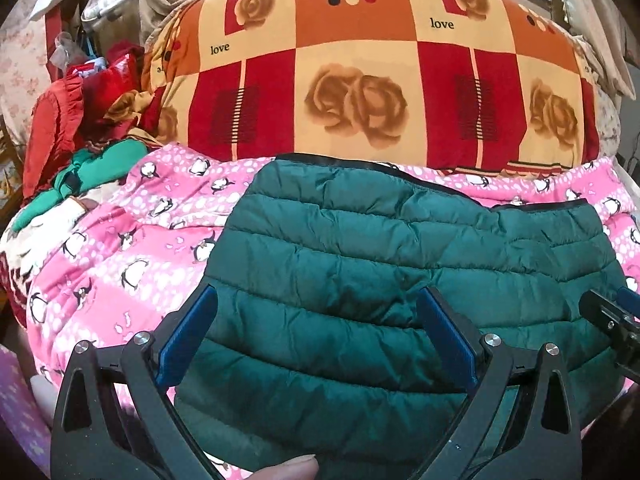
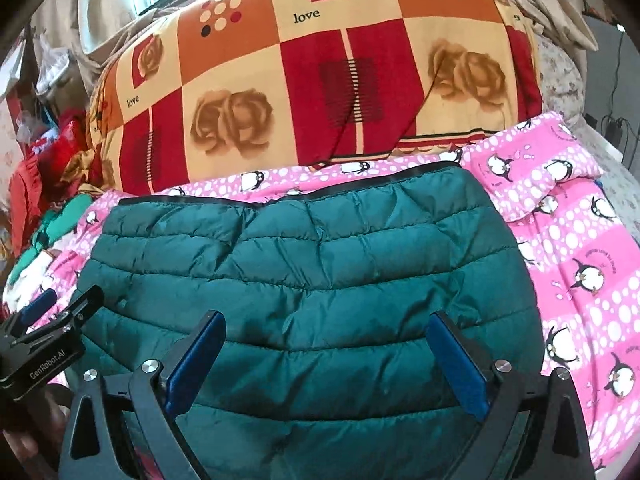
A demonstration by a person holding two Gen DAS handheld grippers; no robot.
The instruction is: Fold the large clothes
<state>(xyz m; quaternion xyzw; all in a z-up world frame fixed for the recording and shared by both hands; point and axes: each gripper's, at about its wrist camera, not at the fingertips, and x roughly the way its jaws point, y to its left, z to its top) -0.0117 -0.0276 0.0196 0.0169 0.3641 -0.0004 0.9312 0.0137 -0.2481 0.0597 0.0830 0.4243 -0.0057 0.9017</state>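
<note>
Across the centre and lower half of both wrist views, a dark green quilted jacket (image 1: pixel 400 280) is laid flat, its black-edged hem turned toward the upper part of the frame. It is spread on a pink penguin-print blanket (image 1: pixel 120 248), which is seen to its left in the left wrist view and to its right in the right wrist view.

Behind the blanket, filling the upper half of each frame, a large bundle of bedding (image 1: pixel 360 72) is recorded: red, orange and cream squares with brown roses and the word "love".

At the upper left of the left wrist view, a heap of red and green clothes (image 1: pixel 80 136) is noted, partly hidden.

Left gripper (image 1: pixel 318 312): blue-padded jaws spread wide at the bottom of the frame, nothing pinched; the jacket is seen between and beyond them, and contact cannot be told. A fingertip (image 1: pixel 288 468) is visible at the bottom edge.

Right gripper (image 2: pixel 324 336): jaws likewise held wide apart above the jacket, nothing clamped.

Each gripper is also glimpsed at the side edge of the other's view.
</note>
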